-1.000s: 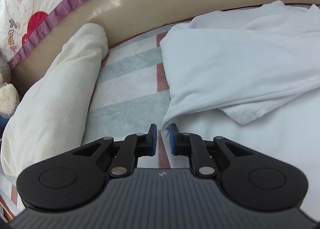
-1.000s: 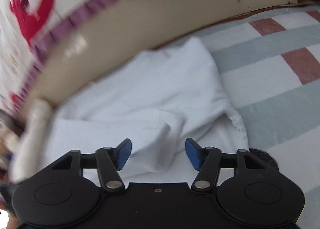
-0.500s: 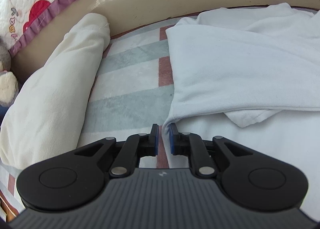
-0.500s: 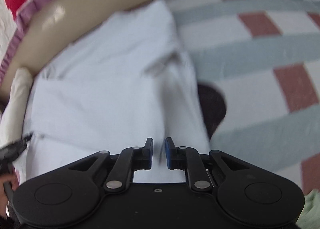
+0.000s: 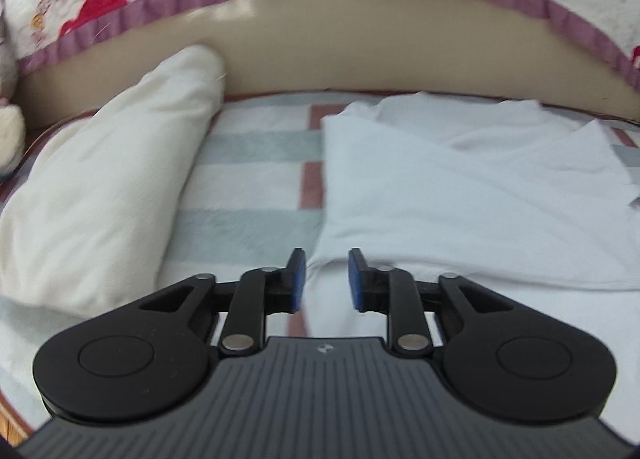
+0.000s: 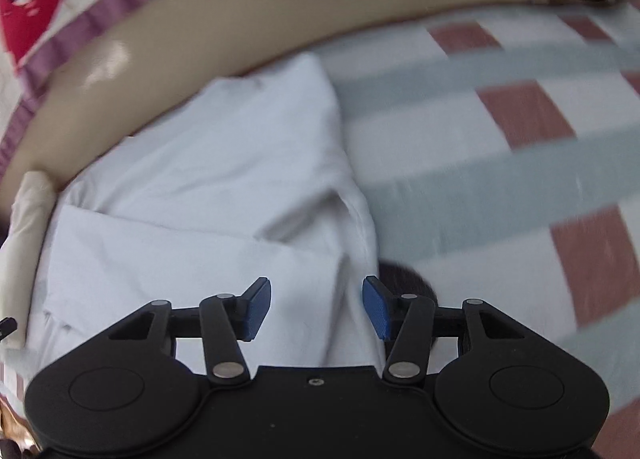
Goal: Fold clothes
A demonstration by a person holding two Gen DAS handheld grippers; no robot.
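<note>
1. My left tool (image 5: 323, 279) stands partly open with nothing between its pads; its jaws have just been opening, and the near left corner of the white garment (image 5: 460, 211) lies just beyond the tips, let go.
2. My right tool (image 6: 316, 307) is spread wider, its jaws also just opened, and hangs over the garment's right edge (image 6: 224, 195) without pinching it.
3. The garment lies on the striped bed cover (image 5: 256, 183), close to the beige headboard (image 5: 360, 47). One panel is already laid over the body, so I judge a first fold done and released.
4. Left to do, as I judge it: more folds to bring it down to a compact shape, and smoothing the creases near its right side.
5. Only the left view shows the cream rolled cloth (image 5: 104, 195) beside the garment, with a strip of bed cover between them.
6. Only the right view shows a dark patch (image 6: 404, 279) at the garment's right edge; I cannot tell what it is.
</note>
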